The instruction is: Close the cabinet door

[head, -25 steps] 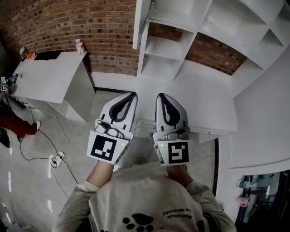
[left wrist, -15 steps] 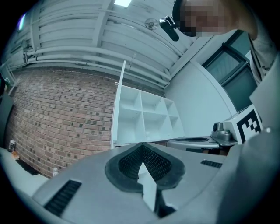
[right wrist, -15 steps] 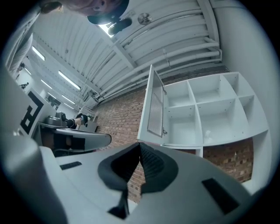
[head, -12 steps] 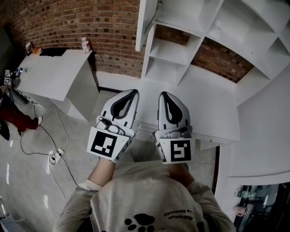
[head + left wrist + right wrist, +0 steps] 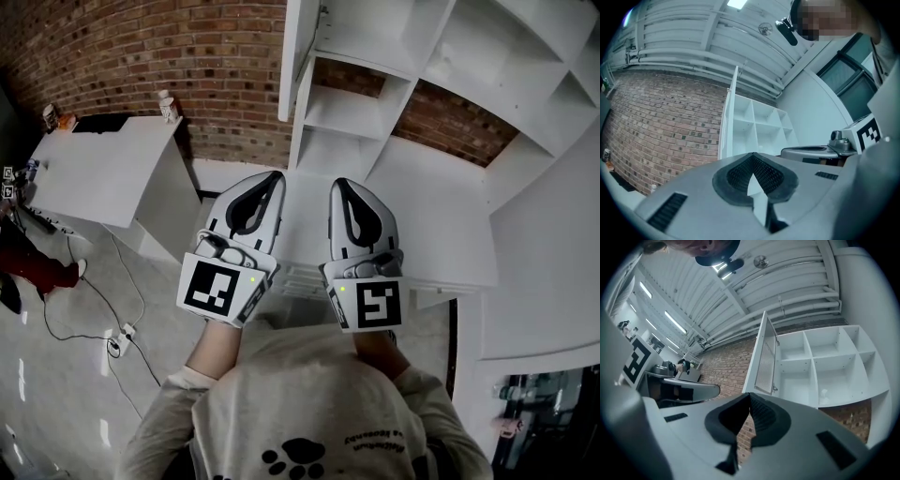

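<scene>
White and swung wide, the door (image 5: 292, 47) is seen edge-on at the left side of the cabinet (image 5: 375, 103), beyond both tools and not yet touched. The left tool (image 5: 270, 180) and right tool (image 5: 343, 186) are carried side by side, each with jaws together on nothing. The door's outer, brick-side face is best met with a closed tip near the free edge, then pushed steadily until it is seated flush.

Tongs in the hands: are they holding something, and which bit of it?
Nothing. The left tongs and the right tongs are both shut and empty, not touching the open cabinet door.
</scene>
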